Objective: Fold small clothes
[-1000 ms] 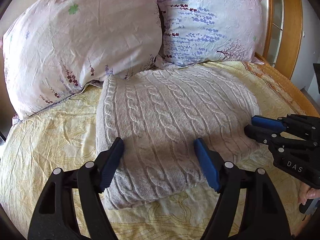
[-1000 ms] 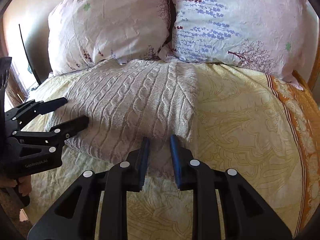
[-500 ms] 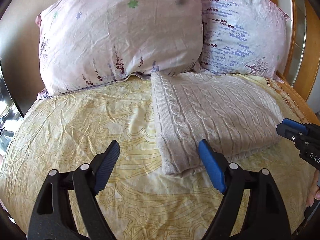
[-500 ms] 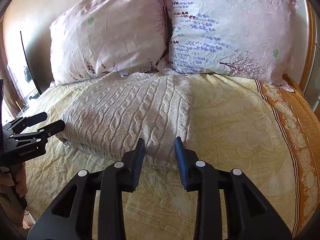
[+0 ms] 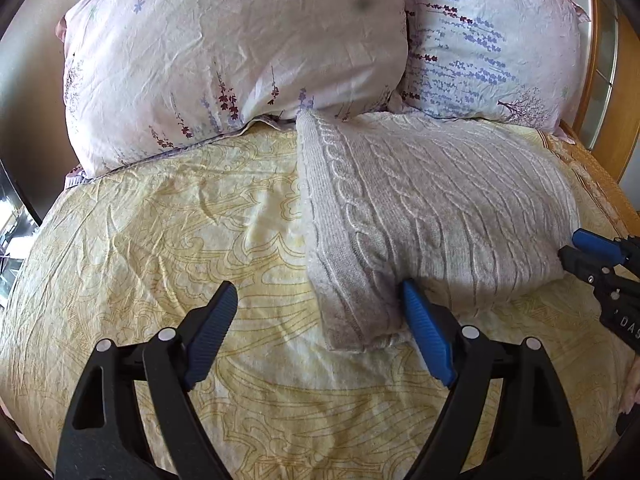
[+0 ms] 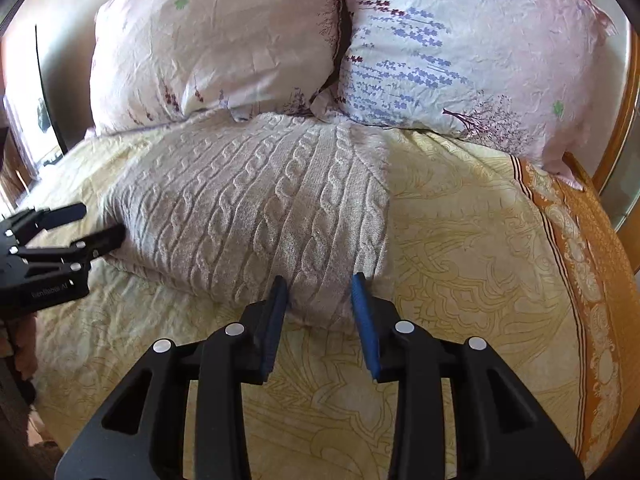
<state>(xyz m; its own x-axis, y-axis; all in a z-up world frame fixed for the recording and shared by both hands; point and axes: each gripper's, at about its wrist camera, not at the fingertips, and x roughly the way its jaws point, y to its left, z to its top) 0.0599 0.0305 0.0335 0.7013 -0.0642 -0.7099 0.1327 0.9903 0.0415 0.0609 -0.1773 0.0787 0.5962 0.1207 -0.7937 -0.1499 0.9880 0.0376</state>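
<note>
A folded grey cable-knit sweater (image 5: 432,208) lies on the yellow bedspread, its far end against the pillows. It also shows in the right wrist view (image 6: 260,216). My left gripper (image 5: 316,300) is open wide at the sweater's near left corner, its right finger touching the fabric. My right gripper (image 6: 320,284) is open, its jaws on either side of the sweater's near right corner, holding nothing. Each gripper appears at the edge of the other's view: the right one at the far right (image 5: 588,248), the left one at the far left (image 6: 92,228).
Two floral pillows (image 5: 240,48) (image 6: 460,52) stand against the headboard. The yellow patterned bedspread (image 5: 160,240) has an orange border on the right (image 6: 580,240). A wooden bed frame (image 5: 600,60) rises at the right.
My left gripper has moved left off the sweater to its near left corner. My right gripper has opened wider at the near right corner.
</note>
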